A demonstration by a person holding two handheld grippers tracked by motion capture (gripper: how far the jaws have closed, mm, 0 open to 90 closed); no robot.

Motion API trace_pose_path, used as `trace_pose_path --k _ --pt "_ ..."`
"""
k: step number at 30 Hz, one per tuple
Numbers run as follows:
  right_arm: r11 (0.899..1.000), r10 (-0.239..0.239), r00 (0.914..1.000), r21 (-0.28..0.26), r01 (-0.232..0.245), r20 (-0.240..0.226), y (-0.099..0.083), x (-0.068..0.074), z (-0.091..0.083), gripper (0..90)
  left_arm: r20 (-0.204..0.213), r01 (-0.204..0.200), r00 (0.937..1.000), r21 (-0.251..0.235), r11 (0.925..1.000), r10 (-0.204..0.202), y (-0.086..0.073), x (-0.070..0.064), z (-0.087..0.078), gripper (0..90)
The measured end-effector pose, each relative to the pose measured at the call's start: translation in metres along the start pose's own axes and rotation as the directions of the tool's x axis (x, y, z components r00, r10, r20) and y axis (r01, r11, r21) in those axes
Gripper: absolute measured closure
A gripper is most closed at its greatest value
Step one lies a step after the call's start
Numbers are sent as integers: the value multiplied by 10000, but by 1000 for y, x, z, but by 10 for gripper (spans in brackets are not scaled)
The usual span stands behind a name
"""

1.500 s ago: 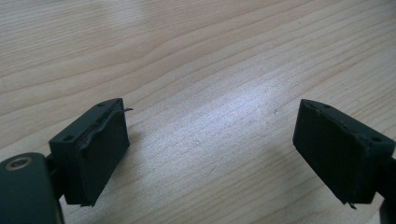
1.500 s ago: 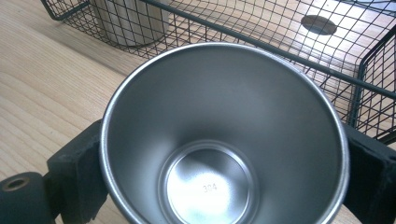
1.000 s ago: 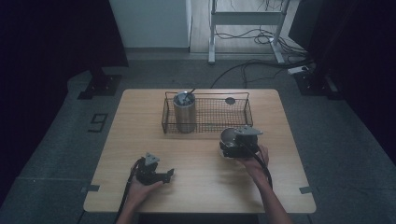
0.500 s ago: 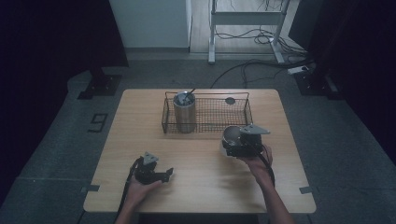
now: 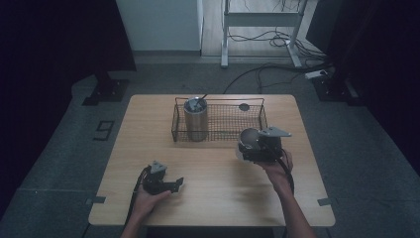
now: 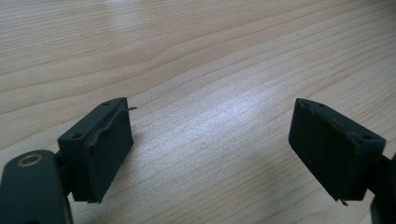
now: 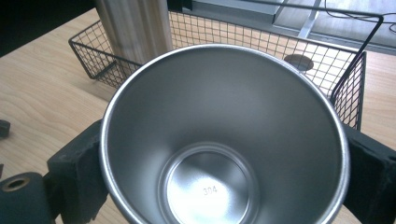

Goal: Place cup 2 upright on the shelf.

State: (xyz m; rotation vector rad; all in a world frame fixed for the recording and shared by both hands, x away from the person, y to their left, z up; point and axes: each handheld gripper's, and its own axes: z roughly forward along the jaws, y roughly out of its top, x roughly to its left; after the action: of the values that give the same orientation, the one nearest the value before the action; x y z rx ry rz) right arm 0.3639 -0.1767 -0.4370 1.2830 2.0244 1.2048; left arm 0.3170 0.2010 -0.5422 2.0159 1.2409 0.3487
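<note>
A light wood worktop (image 5: 213, 208) carries a wire basket (image 5: 233, 124) just beyond the right tool (image 5: 243, 147); bare boards lie under the left tool (image 5: 179, 183).

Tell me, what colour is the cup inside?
Shiny silver-grey metal. The cup shows best in the right gripper view, clamped by the right gripper.

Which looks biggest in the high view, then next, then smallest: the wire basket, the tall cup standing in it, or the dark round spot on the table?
1. Wire basket, clearly the widest.
2. Tall cup, standing at the basket's left end.
3. Dark round spot, smallest, seen through the basket's far side.
</note>
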Motion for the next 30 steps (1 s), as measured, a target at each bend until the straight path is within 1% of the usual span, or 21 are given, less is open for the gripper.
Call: trace_pose_path --k 3,7,10,13,21,30 --pt "10000 35 10000 -9 -35 -9 6 0 -2 64 107 64 9999 26 10000 -64 1 0 0 141" --pt "10000 40 10000 -78 -40 37 13 -1 -5 64 195 25 9998 8 10000 -25 2 -3 -1 141" --pt "9999 110 9999 -101 -110 8 16 -2 -5 64 217 -6 9998 34 10000 5 3 -4 -1 141" --pt "9998 124 9999 -141 -123 49 19 -4 -6 65 275 59 9996 32 10000 -60 3 -4 -2 141" --pt "9996 163 9998 -214 -161 89 23 -9 -8 64 216 10 9998 29 10000 -10 4 -6 -3 141" --pt "9996 115 9999 -261 -113 80 33 -11 -9 65 245 16 9997 69 10000 -18 3 -5 -2 141"
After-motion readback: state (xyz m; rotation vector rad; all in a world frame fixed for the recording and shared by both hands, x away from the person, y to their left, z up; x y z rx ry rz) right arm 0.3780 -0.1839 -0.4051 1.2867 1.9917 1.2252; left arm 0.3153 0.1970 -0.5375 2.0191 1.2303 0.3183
